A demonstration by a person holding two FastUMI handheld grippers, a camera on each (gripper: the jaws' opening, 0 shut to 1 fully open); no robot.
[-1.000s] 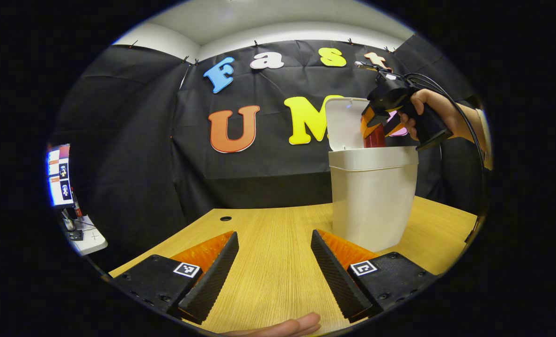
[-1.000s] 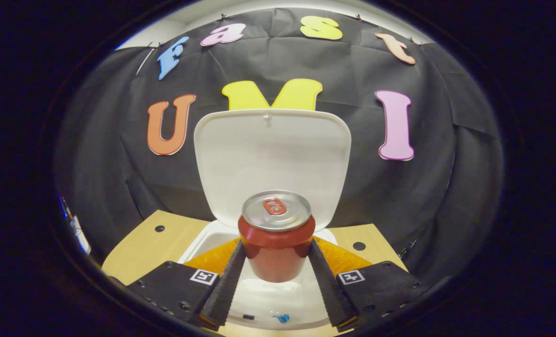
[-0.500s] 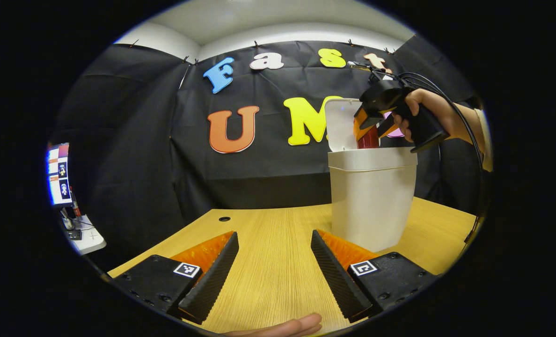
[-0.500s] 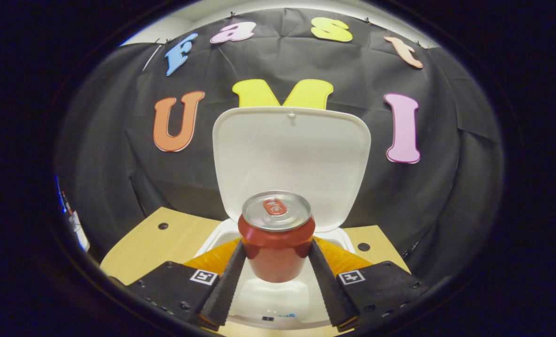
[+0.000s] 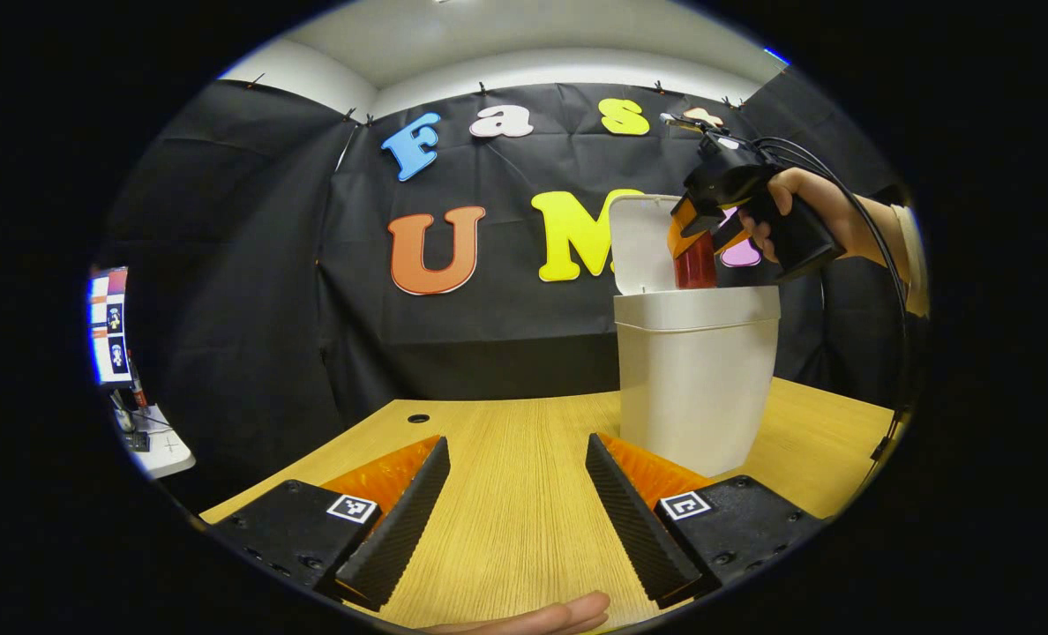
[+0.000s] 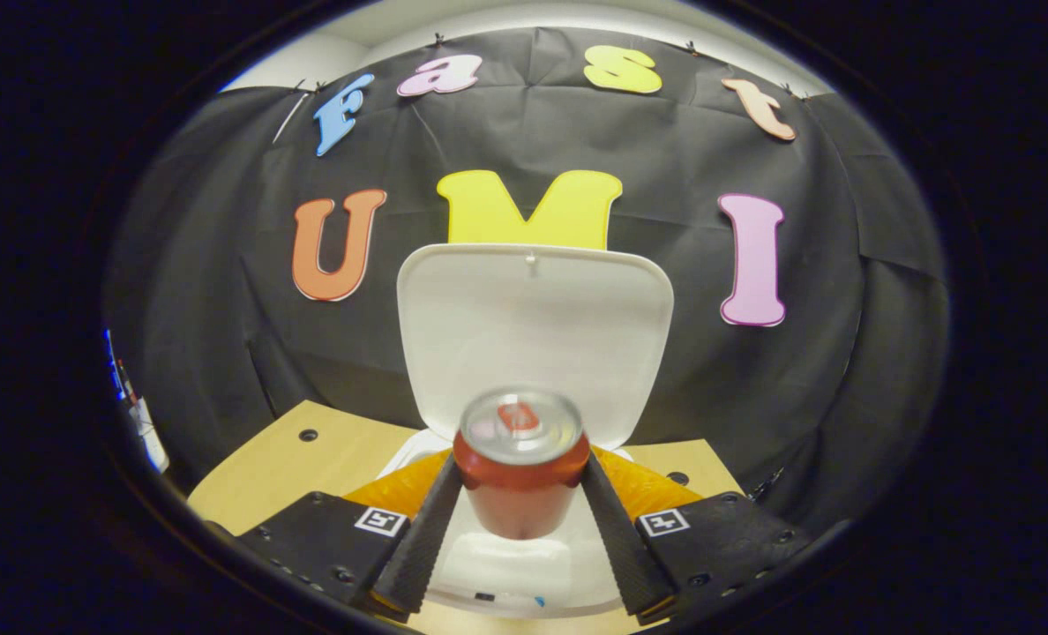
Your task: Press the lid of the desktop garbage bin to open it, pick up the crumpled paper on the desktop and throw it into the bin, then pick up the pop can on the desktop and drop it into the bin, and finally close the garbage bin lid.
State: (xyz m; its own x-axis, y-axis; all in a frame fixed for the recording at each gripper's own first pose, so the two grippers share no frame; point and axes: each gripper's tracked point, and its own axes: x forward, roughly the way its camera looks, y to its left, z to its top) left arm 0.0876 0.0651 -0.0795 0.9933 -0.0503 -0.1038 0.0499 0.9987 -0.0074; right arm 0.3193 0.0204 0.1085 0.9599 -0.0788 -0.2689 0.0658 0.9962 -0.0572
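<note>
Can (image 6: 521, 472) between the right gripper (image 6: 521, 520) fingers, pinched at mid-body from both sides, lid end up and a little blurred, base hanging just beyond and below the fingertips. Long axis upright, crossing the line of the fingers, pull-tab face turned toward the camera. Directly under that base, open mouth of the bin (image 6: 506, 573), pale inside, something small and dark with a speck of blue at the near inner edge, too small to name. Beyond the can, lid (image 6: 535, 335) standing raised behind the opening, hinge side far from the fingers, so nothing between can and bin interior. Judged from this: drop path straight down along the can's own axis, needing only a parting of the fingers; tilt looks slight, so likely a clean fall rather than a catch on the rim. From the left gripper view, left gripper (image 5: 517, 507) low over the table (image 5: 506, 494), fingers spread wide with nothing between them, a fingertip of the person's hand (image 5: 542, 615) at the near edge. Ahead and to the right of those fingers, bin (image 5: 696, 379) standing on the wood, well apart; above its rim, right gripper (image 5: 693, 231) with the red can (image 5: 695, 265) partly sunk behind the rim line. Right hand plainly the nearer one for the drop.
</note>
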